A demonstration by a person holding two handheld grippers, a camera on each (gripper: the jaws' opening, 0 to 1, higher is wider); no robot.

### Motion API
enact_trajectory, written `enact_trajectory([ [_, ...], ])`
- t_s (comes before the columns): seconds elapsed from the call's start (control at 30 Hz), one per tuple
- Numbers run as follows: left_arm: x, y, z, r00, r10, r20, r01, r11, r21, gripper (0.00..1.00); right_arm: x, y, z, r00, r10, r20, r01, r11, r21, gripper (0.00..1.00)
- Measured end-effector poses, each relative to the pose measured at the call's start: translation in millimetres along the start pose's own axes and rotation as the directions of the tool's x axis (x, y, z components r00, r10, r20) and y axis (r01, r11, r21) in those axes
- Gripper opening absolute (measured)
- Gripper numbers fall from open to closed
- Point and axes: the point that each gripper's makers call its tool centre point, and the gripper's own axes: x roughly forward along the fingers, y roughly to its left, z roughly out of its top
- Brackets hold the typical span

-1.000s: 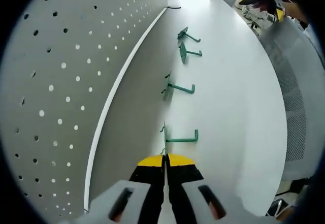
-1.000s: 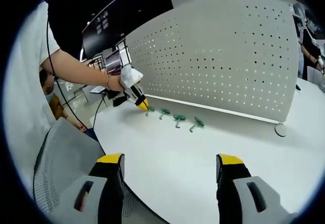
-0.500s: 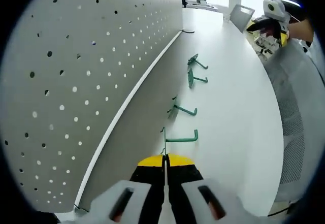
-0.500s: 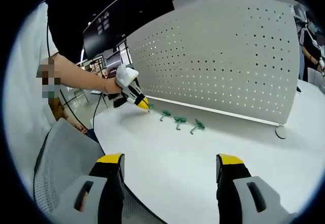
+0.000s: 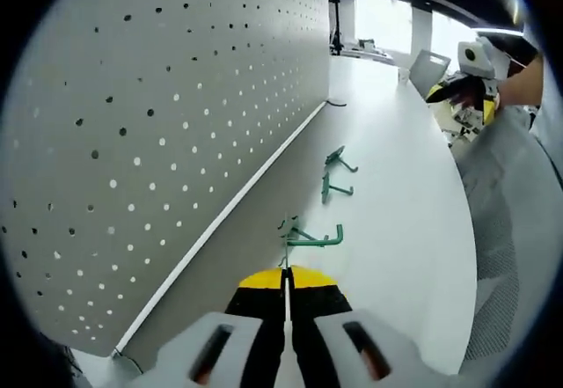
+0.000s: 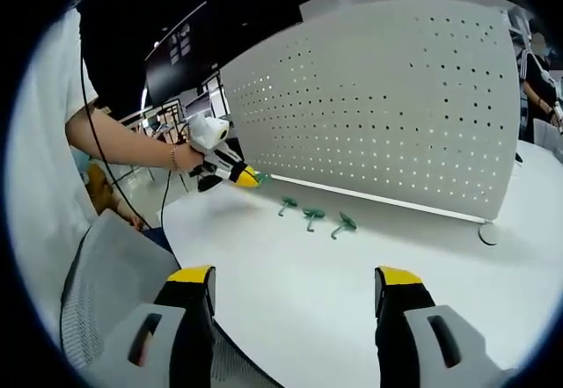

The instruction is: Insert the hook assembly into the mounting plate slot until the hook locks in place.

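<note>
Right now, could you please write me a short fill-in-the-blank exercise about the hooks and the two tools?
The left tool is shut on a ____ hook.
Three more hooks lie on the ____ table.
The right tool has its jaws ____.
The pegboard stands ____ on the table.

Missing words: green; white; open; upright
</note>
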Motion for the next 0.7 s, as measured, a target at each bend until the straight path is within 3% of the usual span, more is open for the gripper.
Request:
enact_trajectory([
  [0.47, -18, -16.9, 46.7, 0.985, 0.049, 0.167, -0.039, 0.998, -0.058, 0.01, 1, 4, 12.7, 1.000, 0.010, 0.025, -0.009, 1.000, -0.018, 0.71],
  [0.7, -33, -25.8, 70.9, 0.964, 0.072, 0.257, -0.052, 0.995, -0.082, 0.01, -1, 4, 21.9, 0.999, 0.006, 0.053, -0.005, 1.000, -0.018, 0.71],
])
